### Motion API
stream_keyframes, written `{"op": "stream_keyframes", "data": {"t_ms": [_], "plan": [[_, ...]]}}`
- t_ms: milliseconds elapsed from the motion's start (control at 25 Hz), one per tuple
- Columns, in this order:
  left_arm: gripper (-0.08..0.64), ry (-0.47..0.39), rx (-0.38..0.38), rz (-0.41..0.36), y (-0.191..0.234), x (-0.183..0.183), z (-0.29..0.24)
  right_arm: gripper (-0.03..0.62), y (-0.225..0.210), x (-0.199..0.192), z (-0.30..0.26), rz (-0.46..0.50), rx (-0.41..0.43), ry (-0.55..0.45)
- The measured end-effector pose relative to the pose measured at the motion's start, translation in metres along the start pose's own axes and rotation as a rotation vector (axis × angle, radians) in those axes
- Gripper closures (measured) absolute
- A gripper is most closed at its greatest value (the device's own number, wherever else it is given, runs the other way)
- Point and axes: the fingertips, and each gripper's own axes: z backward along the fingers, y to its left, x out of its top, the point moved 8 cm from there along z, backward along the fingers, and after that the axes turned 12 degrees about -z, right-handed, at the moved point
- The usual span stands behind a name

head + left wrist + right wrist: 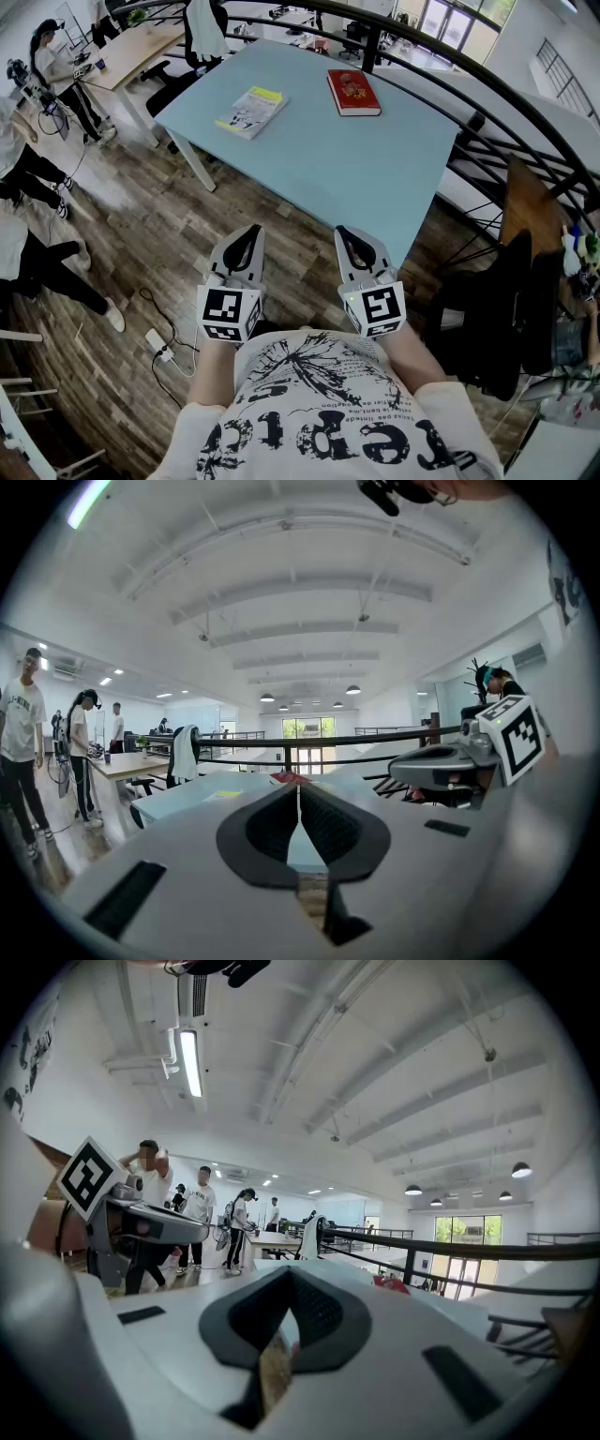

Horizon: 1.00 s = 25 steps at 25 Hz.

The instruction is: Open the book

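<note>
Left hand-held gripper (252, 232) and right hand-held gripper (346, 233): jaws pressed together, nothing between.
Both hover off the near corner of the table (328, 164). Red book (353, 92) lies closed near the far edge, well apart from them; paperback (251, 111) by the left edge.

A red book (353, 92) lies closed and flat near the far edge of the light-blue table (319, 169). A white-and-yellow book (251, 112) lies closed near its left corner.

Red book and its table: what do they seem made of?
Red rectangular book: probably stiff glossy board cover; flat, crisp edges, slight sheen. Pale blue table: apparently smooth matte laminate or painted board; even colour, no grain.
</note>
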Motion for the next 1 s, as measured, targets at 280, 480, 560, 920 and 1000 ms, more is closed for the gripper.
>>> {"op": "stream_keyframes", "data": {"t_ms": [280,480,560,920,1000], "plan": [[0.535,0.016,0.001,0.008,0.007,-0.004,-0.008,0.584,-0.003,-0.003,-0.011,-0.003,0.01,0.016],[0.535,0.036,-0.004,0.015,0.014,-0.009,-0.016,0.583,-0.008,0.0,-0.022,-0.05,0.005,-0.003],[0.535,0.042,-0.005,0.019,0.02,-0.013,-0.018,0.583,-0.008,-0.002,-0.03,-0.074,0.004,-0.01],[0.535,0.06,-0.039,0.048,0.094,-0.045,-0.035,0.583,0.024,-0.016,-0.102,-0.072,-0.042,0.033],[0.535,0.058,-0.058,0.047,0.121,-0.053,-0.041,0.582,0.035,-0.017,-0.127,-0.072,-0.068,0.035]]}}
